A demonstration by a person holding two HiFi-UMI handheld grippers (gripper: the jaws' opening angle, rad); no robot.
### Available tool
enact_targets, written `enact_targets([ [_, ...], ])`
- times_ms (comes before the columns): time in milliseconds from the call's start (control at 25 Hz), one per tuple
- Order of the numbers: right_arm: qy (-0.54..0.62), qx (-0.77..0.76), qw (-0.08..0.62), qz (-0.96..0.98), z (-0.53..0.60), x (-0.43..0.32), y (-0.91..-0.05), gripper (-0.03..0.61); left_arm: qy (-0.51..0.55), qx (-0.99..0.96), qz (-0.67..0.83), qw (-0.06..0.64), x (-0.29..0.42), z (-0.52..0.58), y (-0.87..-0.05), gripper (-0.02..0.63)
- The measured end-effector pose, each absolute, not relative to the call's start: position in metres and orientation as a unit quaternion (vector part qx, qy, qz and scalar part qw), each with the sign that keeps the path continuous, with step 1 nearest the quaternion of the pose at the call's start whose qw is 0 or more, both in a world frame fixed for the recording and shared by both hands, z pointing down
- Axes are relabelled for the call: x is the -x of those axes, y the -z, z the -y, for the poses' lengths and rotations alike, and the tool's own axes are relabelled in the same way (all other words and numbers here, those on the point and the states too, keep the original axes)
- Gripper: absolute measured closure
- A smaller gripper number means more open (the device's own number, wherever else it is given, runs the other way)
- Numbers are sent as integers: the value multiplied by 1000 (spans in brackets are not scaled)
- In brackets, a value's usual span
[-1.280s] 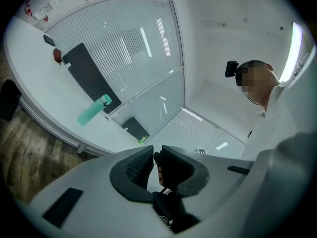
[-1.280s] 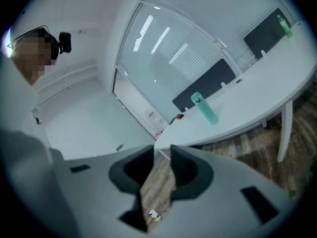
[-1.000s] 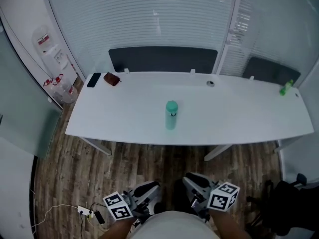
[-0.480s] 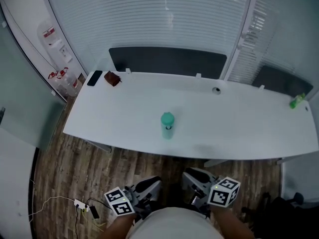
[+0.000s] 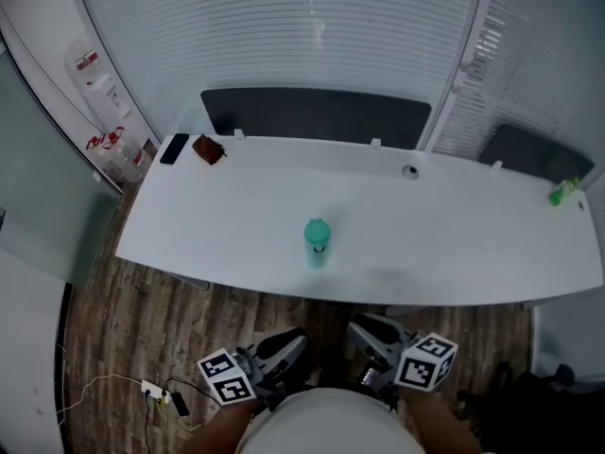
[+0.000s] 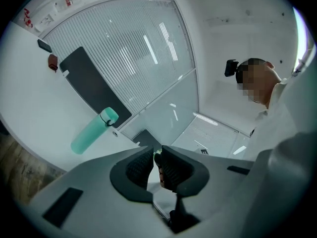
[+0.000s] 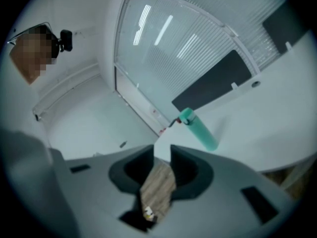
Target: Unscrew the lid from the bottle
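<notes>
A teal bottle [image 5: 317, 244] with its teal lid [image 5: 317, 229] screwed on stands upright near the front middle of the white table [image 5: 454, 244]. Both grippers hang low by the person's body, well short of the table. My left gripper [image 5: 282, 351] has its jaws only slightly apart with nothing between them. My right gripper [image 5: 371, 334] is open a little wider, also empty. From the left gripper [image 6: 154, 155], the bottle [image 6: 89, 133] and lid [image 6: 109, 116] lie far ahead; from the right gripper [image 7: 162, 152], the bottle [image 7: 200, 130] is equally far.
A black phone [image 5: 175, 148] and a brown pouch [image 5: 209, 148] lie at the table's far left corner. A small green bottle [image 5: 564, 192] sits at the far right. Dark chair backs [image 5: 317, 116] line the far side. A power strip [image 5: 156, 391] lies on the wooden floor.
The head view has shifted a little, so the table sits slightly differently in frame. The bottle stands where it was and both grippers stay low and empty.
</notes>
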State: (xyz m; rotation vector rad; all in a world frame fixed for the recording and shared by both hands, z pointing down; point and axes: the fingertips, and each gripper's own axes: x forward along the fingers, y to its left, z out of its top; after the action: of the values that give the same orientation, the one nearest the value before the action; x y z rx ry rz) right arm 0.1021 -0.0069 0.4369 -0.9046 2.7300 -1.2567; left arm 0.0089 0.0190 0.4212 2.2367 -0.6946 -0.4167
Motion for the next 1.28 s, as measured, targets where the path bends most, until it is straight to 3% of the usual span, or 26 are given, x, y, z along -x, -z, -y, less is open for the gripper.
enact_targets([
  [600,404,320,0,-857,13,-83,-442,480,150,-877,246,384,15,-7,-424,558],
  [1000,351,335,-36,-874,63,-71,-441,480,102,-897,255,347,19,40,-439,557],
  [1280,321,346,-61,-880,104,-61,-450,480,46,-911,283,298,12,84,-460,496],
])
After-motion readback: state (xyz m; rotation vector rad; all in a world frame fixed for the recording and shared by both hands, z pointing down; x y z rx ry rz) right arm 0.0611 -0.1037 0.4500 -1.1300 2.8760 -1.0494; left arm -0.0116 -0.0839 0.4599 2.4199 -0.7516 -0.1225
